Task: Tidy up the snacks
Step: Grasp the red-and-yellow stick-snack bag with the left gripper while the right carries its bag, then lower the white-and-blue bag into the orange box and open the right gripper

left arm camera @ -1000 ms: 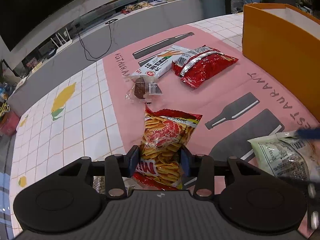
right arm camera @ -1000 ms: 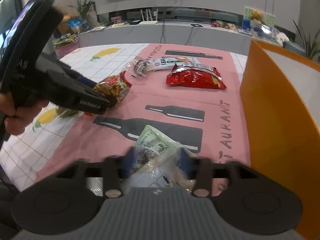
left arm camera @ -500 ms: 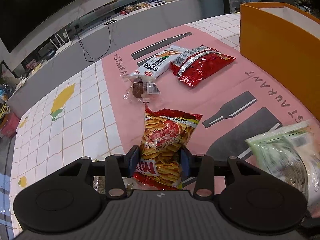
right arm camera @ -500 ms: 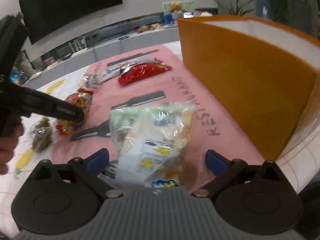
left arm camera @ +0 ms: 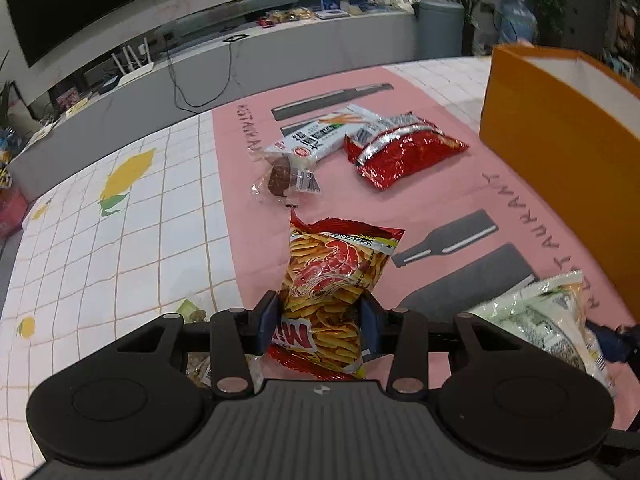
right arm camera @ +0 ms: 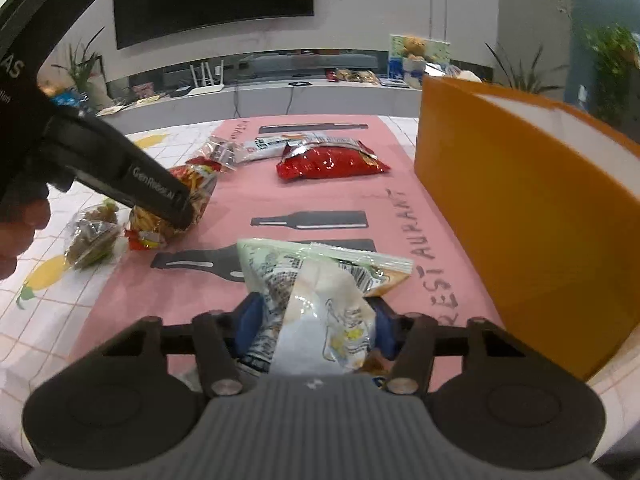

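The left gripper (left arm camera: 320, 320) tilts steeply down over the table (left arm camera: 120, 248). Seen from the right wrist, its dark body reaches in from the upper left, with the person's hand (right arm camera: 20, 232) wrapped round the grip at the frame's edge. Its jaws stand partly apart and clamp the lower end of the chips bag (left arm camera: 332, 280), both blue pads pressed against the bag's sides. The bag's top lies toward the middle of the pink mat (left arm camera: 460, 200).

The right gripper (right arm camera: 316, 320) also points down, less steeply, close to the orange box (right arm camera: 520, 220) on its right. Its jaws are closing, and the green-and-white bag (right arm camera: 320, 280) sits between them, bulging up against both pads; its top corner points toward the box.

Farther off on the mat lie a red bag (left arm camera: 400, 152), a white packet (left arm camera: 316, 136) touching it, and a small clear wrapper (left arm camera: 284, 180) just beside that. A clear bag of nuts (right arm camera: 92, 236) rests on the checked cloth just beside the chips bag.
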`<state>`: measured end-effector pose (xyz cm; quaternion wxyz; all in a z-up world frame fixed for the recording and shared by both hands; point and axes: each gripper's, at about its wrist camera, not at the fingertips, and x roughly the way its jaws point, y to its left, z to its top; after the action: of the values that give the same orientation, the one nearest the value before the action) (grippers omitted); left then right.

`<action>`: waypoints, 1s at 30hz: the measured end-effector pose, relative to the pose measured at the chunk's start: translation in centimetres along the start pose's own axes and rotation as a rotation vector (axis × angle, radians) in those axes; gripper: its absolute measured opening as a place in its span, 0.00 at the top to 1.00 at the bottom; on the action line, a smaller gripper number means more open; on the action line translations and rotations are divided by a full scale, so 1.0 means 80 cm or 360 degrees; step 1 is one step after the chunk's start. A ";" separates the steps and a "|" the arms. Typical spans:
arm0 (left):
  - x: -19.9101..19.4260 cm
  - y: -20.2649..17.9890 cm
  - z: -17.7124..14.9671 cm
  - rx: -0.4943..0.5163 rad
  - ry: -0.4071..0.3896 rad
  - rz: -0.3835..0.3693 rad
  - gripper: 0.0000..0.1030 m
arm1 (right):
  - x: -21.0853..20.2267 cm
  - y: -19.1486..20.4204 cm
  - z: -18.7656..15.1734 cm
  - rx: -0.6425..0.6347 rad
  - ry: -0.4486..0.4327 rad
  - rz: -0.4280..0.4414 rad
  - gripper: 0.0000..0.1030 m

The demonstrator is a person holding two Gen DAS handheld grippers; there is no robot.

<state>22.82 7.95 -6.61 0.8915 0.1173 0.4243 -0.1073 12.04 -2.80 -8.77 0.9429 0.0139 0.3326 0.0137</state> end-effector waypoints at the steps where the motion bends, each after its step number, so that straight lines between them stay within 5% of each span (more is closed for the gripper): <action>1: -0.003 0.000 0.000 -0.0014 -0.0007 -0.0004 0.54 | -0.001 -0.003 0.002 0.0016 0.0006 0.0014 0.52; 11: -0.053 -0.008 0.002 -0.0082 -0.0145 -0.0058 0.54 | -0.055 -0.035 0.038 0.0149 -0.0147 0.0177 0.54; 20: -0.097 -0.025 0.011 -0.0297 -0.0211 -0.0131 0.54 | -0.142 -0.149 0.111 0.0321 -0.0501 0.0260 0.54; 30: -0.117 -0.073 0.032 -0.0399 -0.0286 -0.0305 0.54 | -0.110 -0.273 0.141 0.0347 -0.0356 0.0061 0.54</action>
<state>17.18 2.49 1.61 0.9191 -0.0459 0.3622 -0.1480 12.64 -25.13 4.73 0.9665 0.1239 0.2248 -0.0063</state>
